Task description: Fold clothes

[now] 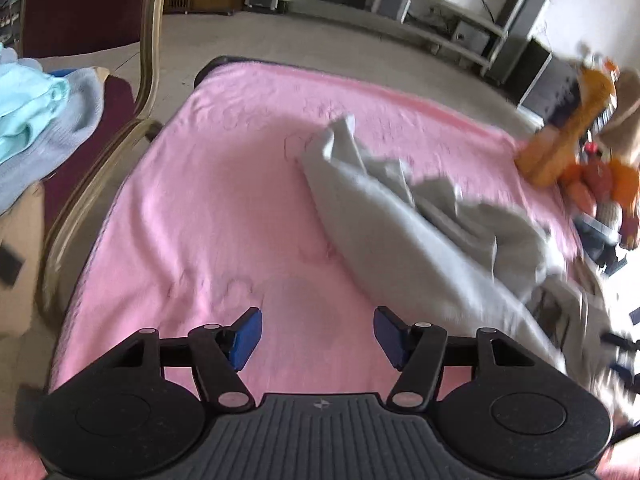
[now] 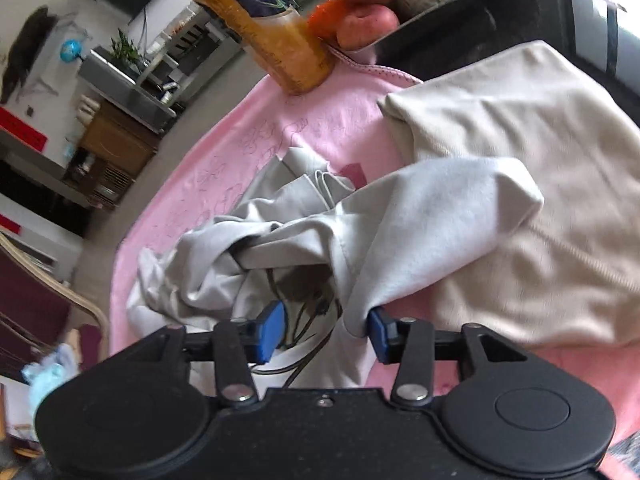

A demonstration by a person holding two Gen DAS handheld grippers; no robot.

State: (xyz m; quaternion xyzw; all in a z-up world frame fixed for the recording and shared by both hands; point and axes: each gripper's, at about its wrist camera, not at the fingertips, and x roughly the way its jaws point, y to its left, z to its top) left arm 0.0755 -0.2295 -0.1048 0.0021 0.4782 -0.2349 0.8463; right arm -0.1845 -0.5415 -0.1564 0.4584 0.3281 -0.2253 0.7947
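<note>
A crumpled light grey garment [image 1: 404,216] lies on the pink blanket [image 1: 208,208], stretching from the middle toward the right edge. My left gripper [image 1: 318,336] hovers over bare blanket just left of the garment, open with nothing between its fingers. In the right wrist view the grey garment [image 2: 304,236] is bunched in front of my right gripper [image 2: 327,330]. Its jaws stand apart. A fold of the cloth drapes against the right blue fingertip [image 2: 378,334], and the left fingertip [image 2: 274,330] is free of it. A folded beige garment [image 2: 532,184] lies beside it to the right.
An orange bottle [image 2: 264,28] and a tray of fruit [image 2: 436,8] stand at the blanket's far edge. A chair [image 1: 96,168] with pale blue clothes [image 1: 36,120] sits left of the table. Shelving [image 1: 440,28] lines the far wall.
</note>
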